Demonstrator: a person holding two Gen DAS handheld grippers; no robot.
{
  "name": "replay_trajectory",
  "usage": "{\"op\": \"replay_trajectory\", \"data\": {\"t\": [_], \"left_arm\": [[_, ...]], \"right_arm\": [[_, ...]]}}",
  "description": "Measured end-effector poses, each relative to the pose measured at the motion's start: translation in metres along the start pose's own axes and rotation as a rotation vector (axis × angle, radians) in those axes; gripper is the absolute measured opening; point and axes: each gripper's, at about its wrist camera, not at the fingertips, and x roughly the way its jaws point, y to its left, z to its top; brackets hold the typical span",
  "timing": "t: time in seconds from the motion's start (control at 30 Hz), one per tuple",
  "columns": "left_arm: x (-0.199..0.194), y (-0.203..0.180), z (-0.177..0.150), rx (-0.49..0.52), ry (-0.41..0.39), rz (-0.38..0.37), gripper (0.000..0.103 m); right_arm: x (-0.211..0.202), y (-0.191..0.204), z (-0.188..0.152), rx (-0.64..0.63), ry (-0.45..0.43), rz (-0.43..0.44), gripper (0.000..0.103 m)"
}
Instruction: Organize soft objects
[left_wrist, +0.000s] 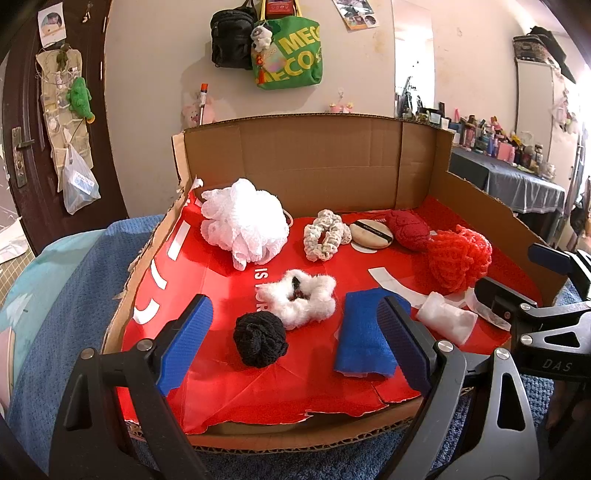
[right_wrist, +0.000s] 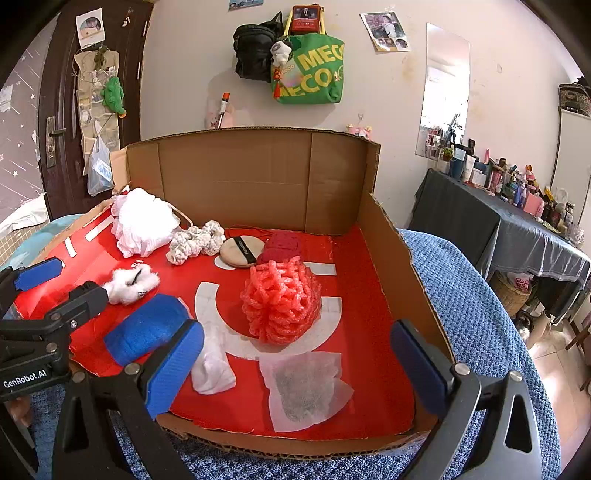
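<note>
A cardboard box (left_wrist: 317, 155) lined in red holds several soft items. In the left wrist view a black knit ball (left_wrist: 260, 339) lies between the wide-apart fingers of my open left gripper (left_wrist: 295, 332), untouched. Behind it rest a fluffy white scrunchie (left_wrist: 303, 299), a white mesh pouf (left_wrist: 243, 221), a cream scrunchie (left_wrist: 327, 234), a powder puff (left_wrist: 371, 232), a dark red knit piece (left_wrist: 410, 229) and a red mesh pouf (left_wrist: 458, 258). A blue cloth (left_wrist: 360, 336) and white sock (left_wrist: 447, 319) lie right. My right gripper (right_wrist: 295, 354) is open above a white mesh sheet (right_wrist: 306, 387), near the red mesh pouf (right_wrist: 282, 302).
The box sits on a blue knit blanket (right_wrist: 472, 314). Its back wall (right_wrist: 236, 177) and right wall (right_wrist: 399, 266) stand tall; the front edge is low. A dark door (left_wrist: 22, 110) is at left, bags (left_wrist: 288, 51) hang on the wall, and a cluttered table (right_wrist: 517, 214) stands right.
</note>
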Motion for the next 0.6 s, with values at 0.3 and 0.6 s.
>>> {"op": "replay_trajectory", "data": {"t": [0.3, 0.6], "left_arm": [[-0.024, 0.0, 0.001, -0.026, -0.028, -0.011, 0.091], [-0.07, -0.001, -0.036, -0.061, 0.058, -0.044, 0.093]], "right_arm": [[-0.031, 0.0, -0.006, 0.011, -0.044, -0.022, 0.103], [-0.077, 0.0, -0.044, 0.018, 0.062, -0.011, 0.103]]}}
